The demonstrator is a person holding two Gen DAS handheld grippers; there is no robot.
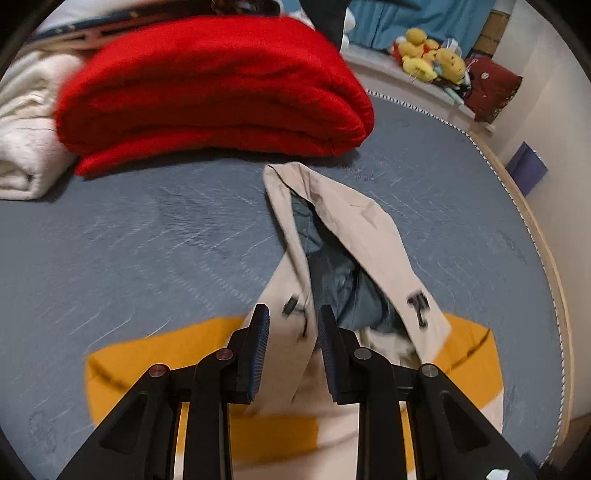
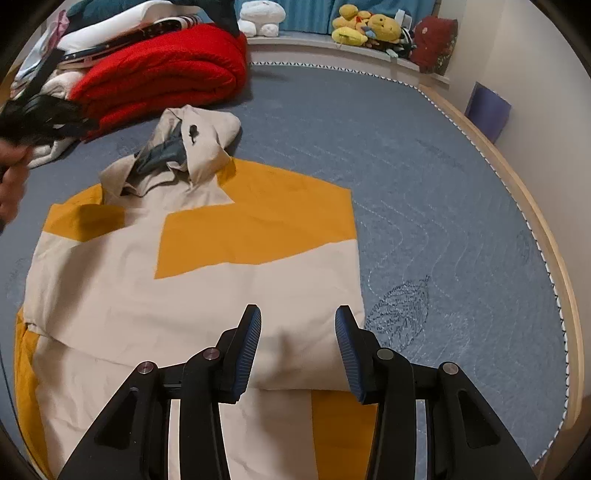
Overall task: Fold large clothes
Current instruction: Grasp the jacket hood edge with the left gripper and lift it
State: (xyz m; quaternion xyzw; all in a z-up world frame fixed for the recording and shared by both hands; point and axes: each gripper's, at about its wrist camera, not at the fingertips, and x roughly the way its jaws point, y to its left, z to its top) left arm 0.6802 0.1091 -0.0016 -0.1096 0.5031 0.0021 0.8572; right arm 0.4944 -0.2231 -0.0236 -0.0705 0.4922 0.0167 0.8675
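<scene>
Jacket (image 2: pixel 192 295), beige and orange, hooded: lies flat on bed (image 2: pixel 424 184), partly folded, under both tongs. We judge it light, limp, creasing easily; best taken at hems or fold edges. Left tongs (image 1: pixel 291 354) narrowly apart above hood (image 1: pixel 332 229); right tongs (image 2: pixel 298 354) apart, empty.

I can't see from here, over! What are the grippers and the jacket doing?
Left gripper open above hood. Right gripper open over beige-and-orange hooded jacket, partly folded on grey quilt. Folded red blanket beside hood, not blocking.

Red blanket (image 1: pixel 207 85) — plush toys (image 2: pixel 365 27)
</scene>
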